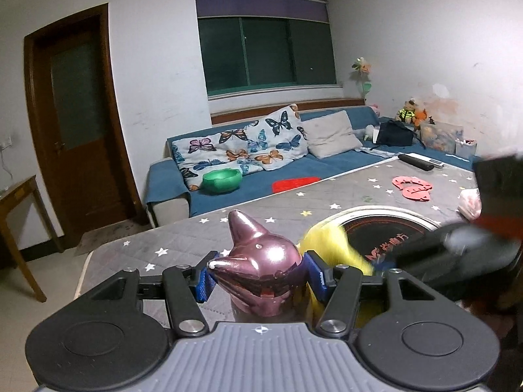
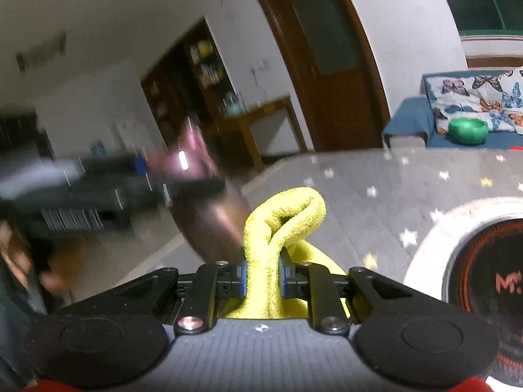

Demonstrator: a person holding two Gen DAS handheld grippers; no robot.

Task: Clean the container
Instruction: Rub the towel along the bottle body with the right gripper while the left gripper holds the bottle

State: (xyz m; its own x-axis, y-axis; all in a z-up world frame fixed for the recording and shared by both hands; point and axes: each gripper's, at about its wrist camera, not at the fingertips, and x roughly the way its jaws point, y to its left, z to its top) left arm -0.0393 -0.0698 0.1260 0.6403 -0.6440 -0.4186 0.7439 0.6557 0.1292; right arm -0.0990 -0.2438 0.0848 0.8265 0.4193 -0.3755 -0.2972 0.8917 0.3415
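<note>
container: a glossy pink metal vessel shaped like an animal head with pointed ears, at lower centre of the left wrist view; in the right wrist view it is a motion-smeared pink-brown shape left of centre.
left gripper: the left gripper has its blue pads pressed on either side of the container, jaws set fairly narrow around it. This grip probably steadies the piece and lifts it off the surface so its sides can be reached.
right gripper: the right gripper is pinched tight on a yellow cloth, a folded loop of which sticks out past the fingertips. The protruding loop likely serves as the wiping face.
cloth and container: in the left wrist view a yellow blur sits just right of the container; whether it touches cannot be told.
stage: judged to be wiping the outer wall, with the container held up.
surface: a grey quilted cover with white and yellow stars; a round white-rimmed dark disc with red lettering lies at right, pink cut-out pieces farther back.
room: blue sofa with butterfly cushion and a green bowl, dark window at upper centre, brown door at left.
</note>
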